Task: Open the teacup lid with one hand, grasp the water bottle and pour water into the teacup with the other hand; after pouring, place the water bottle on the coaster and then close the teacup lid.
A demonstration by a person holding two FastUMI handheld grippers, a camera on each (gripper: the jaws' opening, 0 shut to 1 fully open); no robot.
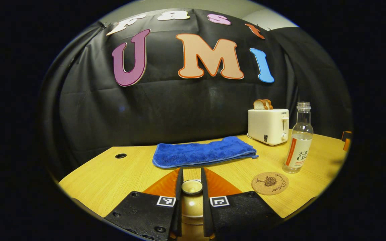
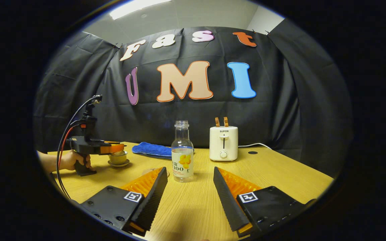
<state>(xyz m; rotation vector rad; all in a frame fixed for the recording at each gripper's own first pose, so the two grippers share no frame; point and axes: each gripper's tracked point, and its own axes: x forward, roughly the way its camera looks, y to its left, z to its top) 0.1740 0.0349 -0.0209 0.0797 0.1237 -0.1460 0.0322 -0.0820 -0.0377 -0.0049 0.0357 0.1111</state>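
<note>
Two grippers are in use. My left gripper [image 1: 191,187] has its fingers clamped on the round knob of the teacup lid [image 1: 192,186], bottom centre of the left gripper view; the glazed teacup [image 2: 118,158] sits on its saucer at mid-left of the right gripper view. My right gripper [image 2: 190,180] has its ribbed fingers spread apart, with the clear glass water bottle [image 2: 182,152] upright just beyond them, uncapped. Round cork coaster [image 1: 270,183], printed with a tree, lies near the bottle. White toaster [image 2: 223,143] reads "SUPOR". Folded blue terry towel [image 1: 203,152] lies on the wood-grain surface [image 1: 112,177].
</note>
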